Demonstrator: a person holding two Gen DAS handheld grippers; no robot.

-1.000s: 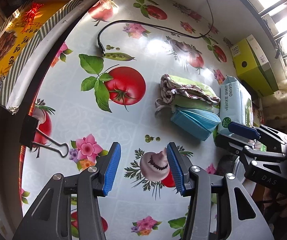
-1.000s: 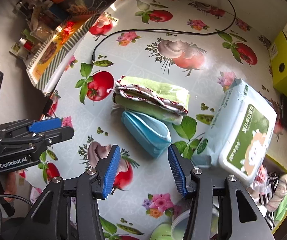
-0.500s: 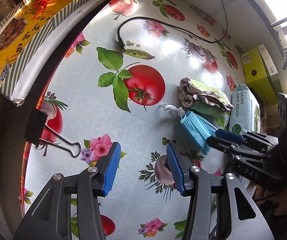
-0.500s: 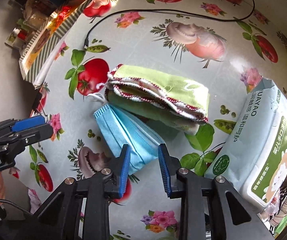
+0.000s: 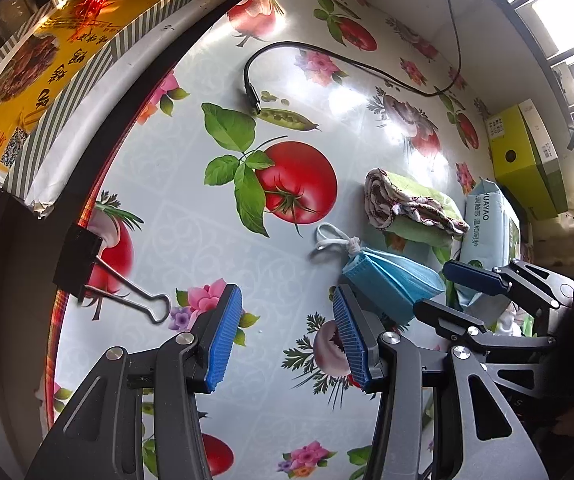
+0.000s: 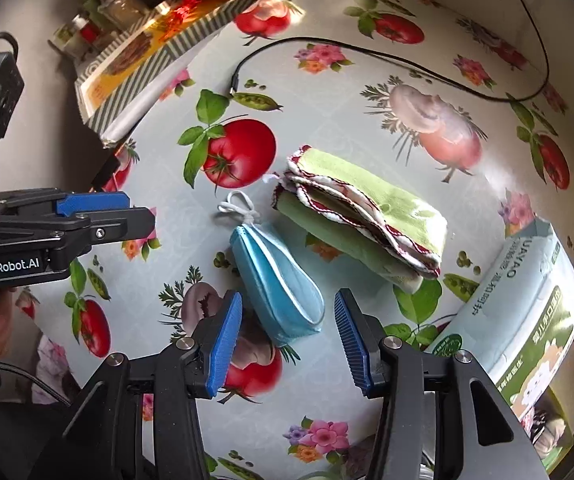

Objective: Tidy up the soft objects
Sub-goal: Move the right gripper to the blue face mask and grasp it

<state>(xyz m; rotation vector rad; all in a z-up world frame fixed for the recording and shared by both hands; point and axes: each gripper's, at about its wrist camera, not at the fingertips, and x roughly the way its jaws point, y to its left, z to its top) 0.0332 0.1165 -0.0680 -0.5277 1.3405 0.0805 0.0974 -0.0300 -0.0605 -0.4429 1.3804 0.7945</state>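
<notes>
A blue face mask (image 6: 279, 280) lies bunched lengthwise on the fruit-print tablecloth, its white ear loops (image 6: 239, 208) at the far end. My right gripper (image 6: 287, 340) hangs over its near end. Its jaws are opening, the mask lies between them, and the pads do not press on it. A folded green cloth with red-white trim (image 6: 367, 208) lies just right of the mask, and a pack of wet wipes (image 6: 527, 292) lies further right. My left gripper (image 5: 287, 336) stands open over bare tablecloth, left of the mask (image 5: 391, 280), with nothing between its fingers.
A black cable (image 5: 251, 92) runs across the far side of the table. A black binder clip (image 5: 87, 272) grips the table's left edge, beside a yellow printed box (image 5: 47, 60). A yellow-green carton (image 5: 527, 160) stands at the far right.
The right gripper moved over the mask, narrowed its jaws, then widened them again. The mask now lies narrower and apart from the cloth, ear loops showing. The left gripper barely moved.
</notes>
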